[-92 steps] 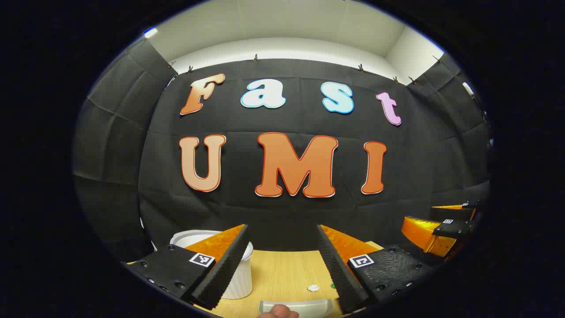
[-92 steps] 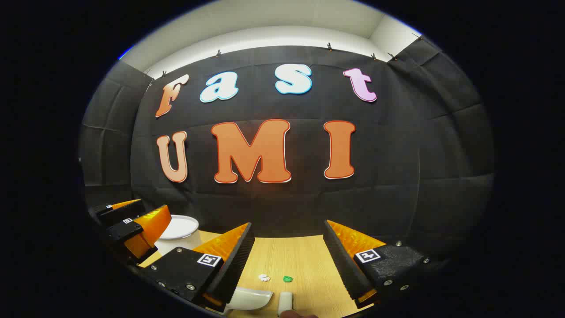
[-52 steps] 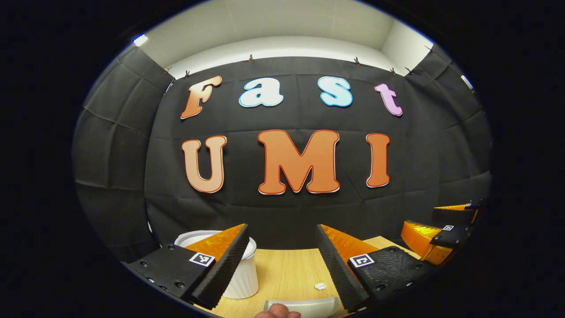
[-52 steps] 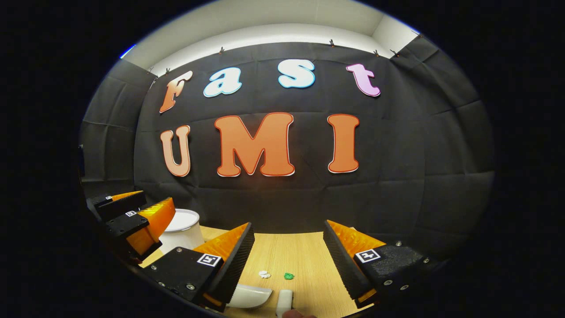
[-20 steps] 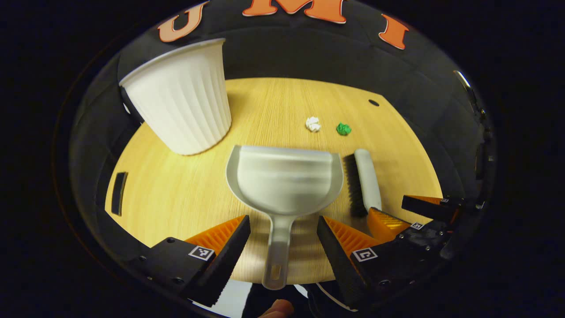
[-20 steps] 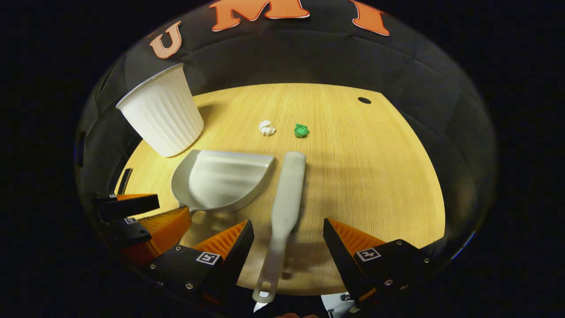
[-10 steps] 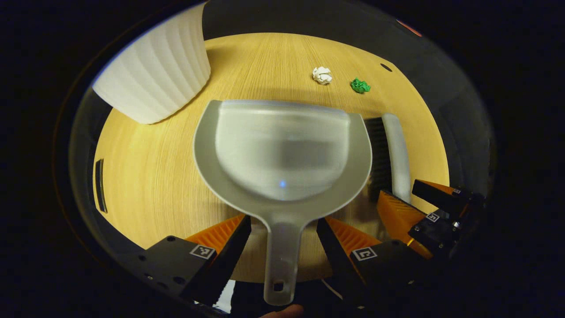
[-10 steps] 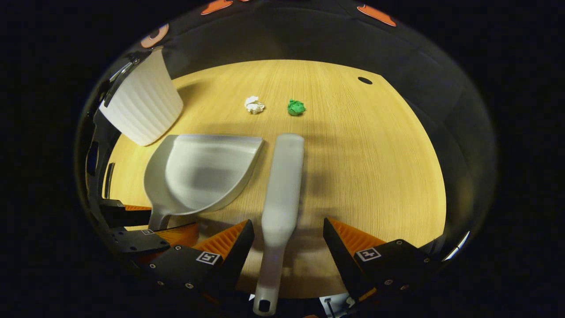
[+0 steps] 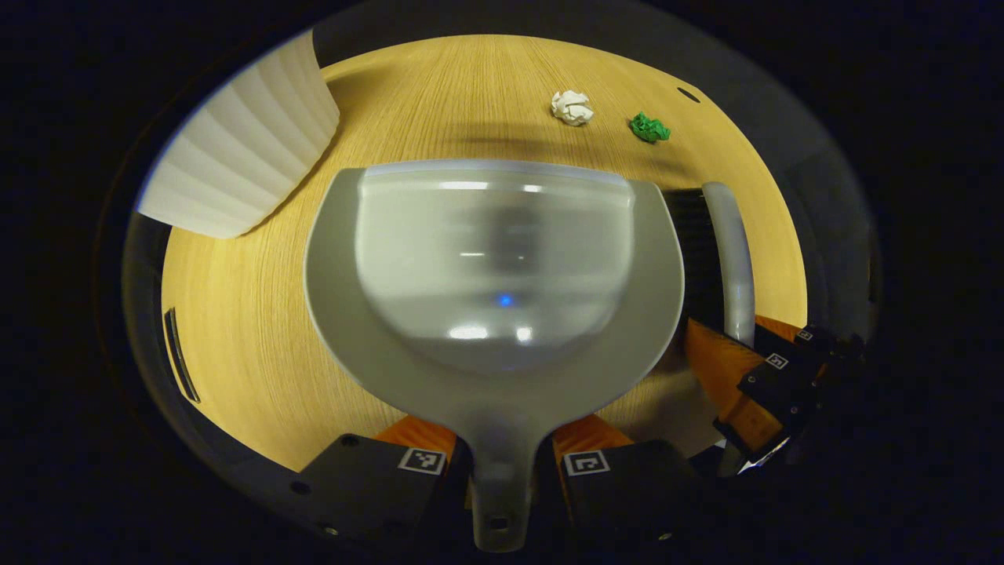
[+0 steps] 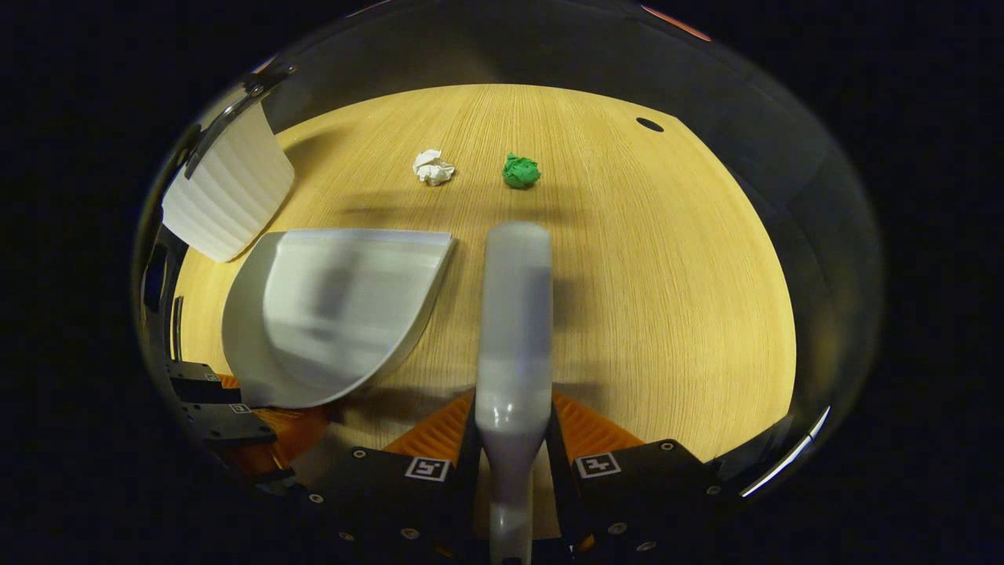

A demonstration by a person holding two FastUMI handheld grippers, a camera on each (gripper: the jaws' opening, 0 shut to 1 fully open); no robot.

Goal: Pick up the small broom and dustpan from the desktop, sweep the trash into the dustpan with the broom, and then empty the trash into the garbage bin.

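Observation:
A grey dustpan lies flat on the wooden desktop, and my left gripper is shut on its handle. To its right lies the small grey broom, bristles turned toward the dustpan, with my right gripper shut on its handle. A white paper ball and a green paper ball rest on the desk beyond both tools. The right gripper view has the dustpan at the left with the left gripper behind it. The left gripper view has the broom and the right gripper at the right.
A white ribbed garbage bin stands at the desk's far left, close to the dustpan's left rim. A round cable hole is at the desk's far right, and a dark slot sits near the left edge.
Both grippers tipped down from facing the wall to the desk, moved in over the handles, and went from open to shut on the dustpan handle and the broom handle.

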